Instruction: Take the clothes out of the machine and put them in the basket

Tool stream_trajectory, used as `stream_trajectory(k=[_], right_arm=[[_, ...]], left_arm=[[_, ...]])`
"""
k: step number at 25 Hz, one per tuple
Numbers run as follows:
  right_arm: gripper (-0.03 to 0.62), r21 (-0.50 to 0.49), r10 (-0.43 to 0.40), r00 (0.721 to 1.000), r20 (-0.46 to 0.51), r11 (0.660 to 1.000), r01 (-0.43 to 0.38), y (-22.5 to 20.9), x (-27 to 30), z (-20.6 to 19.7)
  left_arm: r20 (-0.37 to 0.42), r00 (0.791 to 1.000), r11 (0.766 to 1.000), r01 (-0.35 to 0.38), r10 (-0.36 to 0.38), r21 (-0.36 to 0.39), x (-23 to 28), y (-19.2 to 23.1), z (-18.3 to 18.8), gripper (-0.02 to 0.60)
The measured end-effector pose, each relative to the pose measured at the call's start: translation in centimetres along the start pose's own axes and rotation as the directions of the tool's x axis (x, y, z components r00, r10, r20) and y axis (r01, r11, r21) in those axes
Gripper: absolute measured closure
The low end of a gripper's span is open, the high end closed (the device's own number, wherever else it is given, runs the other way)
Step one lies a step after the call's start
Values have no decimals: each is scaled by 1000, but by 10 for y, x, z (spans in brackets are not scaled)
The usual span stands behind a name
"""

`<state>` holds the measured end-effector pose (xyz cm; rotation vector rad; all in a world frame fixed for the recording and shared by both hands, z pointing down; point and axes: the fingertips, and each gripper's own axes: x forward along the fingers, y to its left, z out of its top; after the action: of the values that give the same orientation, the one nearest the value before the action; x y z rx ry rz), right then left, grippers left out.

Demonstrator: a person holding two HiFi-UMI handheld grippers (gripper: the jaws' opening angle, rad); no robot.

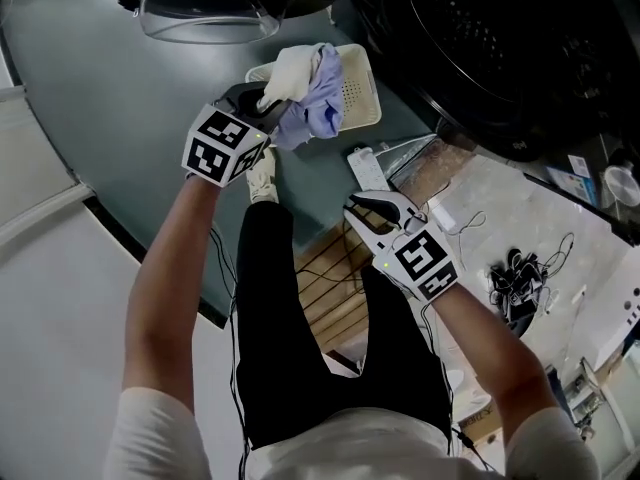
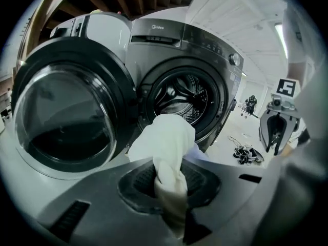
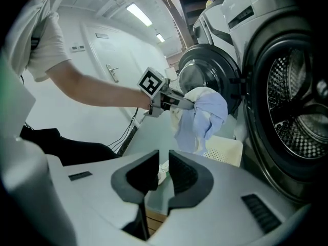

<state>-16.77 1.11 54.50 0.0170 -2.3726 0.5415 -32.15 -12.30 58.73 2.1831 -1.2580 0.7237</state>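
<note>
My left gripper (image 1: 268, 103) is shut on a bundle of clothes (image 1: 305, 93), a white piece and a lavender one. The bundle hangs over the white perforated basket (image 1: 358, 88) on the floor. In the left gripper view the white cloth (image 2: 164, 137) is pinched between the pads of that gripper (image 2: 169, 181) and hides part of the drum opening (image 2: 179, 99). The right gripper view shows the same bundle (image 3: 202, 117) above the basket (image 3: 225, 150). My right gripper (image 1: 362, 211) hovers nearer to me, its jaws (image 3: 163, 170) a narrow gap apart with nothing between them.
The washing machine's round door (image 2: 66, 117) stands swung open to the left of the drum (image 3: 297, 111). A tangle of black cables (image 1: 515, 278) lies on the floor at right. A white power strip (image 1: 365, 168) and wooden slats (image 1: 335, 278) lie beside my legs.
</note>
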Motion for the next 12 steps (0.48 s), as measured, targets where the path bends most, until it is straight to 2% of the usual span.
stream_trajectory(k=[4,12], right_arm=[[543,23,5,1000,-19,1000,-5,-10,26,6],[543,72,22,999,-31,997,-20,-28,72,24]], left_arm=[[-56,998,999,40,-40,9,34,13,-36,520],[-158,981,992,124,-117,37,95,38,-83,518]])
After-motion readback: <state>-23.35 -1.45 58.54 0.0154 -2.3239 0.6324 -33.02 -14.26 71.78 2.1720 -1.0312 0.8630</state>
